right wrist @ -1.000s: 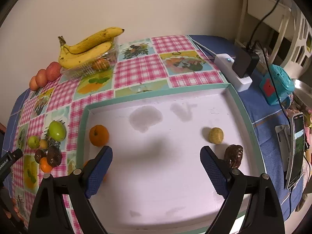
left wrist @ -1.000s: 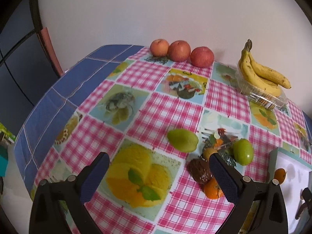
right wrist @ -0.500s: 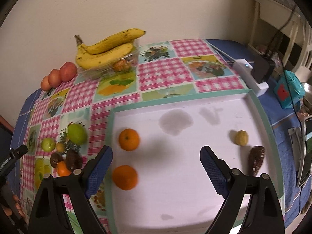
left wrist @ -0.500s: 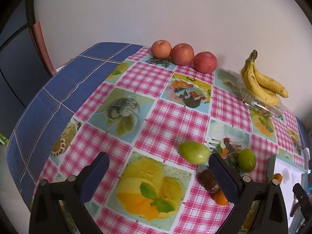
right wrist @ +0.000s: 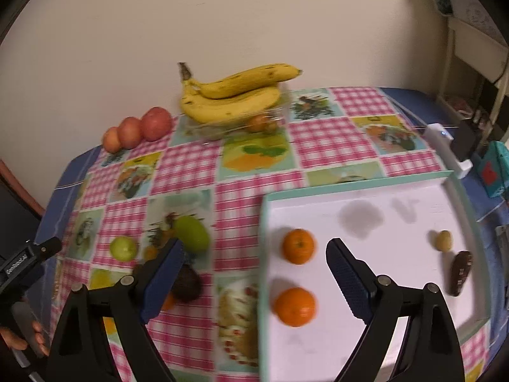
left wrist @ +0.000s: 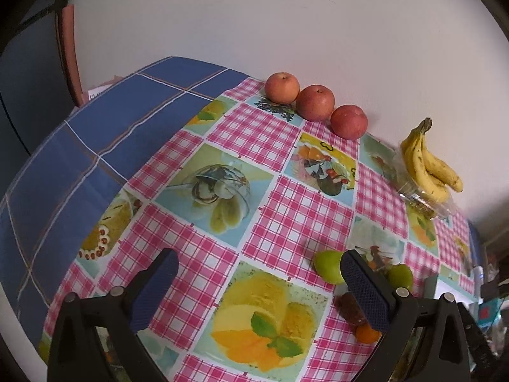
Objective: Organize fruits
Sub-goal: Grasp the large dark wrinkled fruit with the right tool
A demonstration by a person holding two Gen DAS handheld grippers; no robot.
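My right gripper (right wrist: 254, 270) is open and empty above the left edge of a white tray (right wrist: 366, 191). The tray holds two oranges (right wrist: 298, 245) (right wrist: 295, 306), a small yellow fruit (right wrist: 443, 240) and a brown fruit (right wrist: 460, 272). Left of the tray lies a cluster: a large green fruit (right wrist: 191, 234), a small green fruit (right wrist: 123, 248), a dark brown fruit (right wrist: 187, 283) and small orange fruits. My left gripper (left wrist: 257, 289) is open and empty, left of that cluster (left wrist: 329, 266).
Three red apples (left wrist: 315, 102) line the wall. Bananas (right wrist: 232, 95) rest on a clear plastic box (right wrist: 241, 124). A white power strip with a black plug (right wrist: 451, 143) and a teal box (right wrist: 493, 172) lie right of the tray.
Both grippers have swung left. The right view has shifted from the tray toward the loose fruit cluster; the left view has moved away from it. Both stay open.
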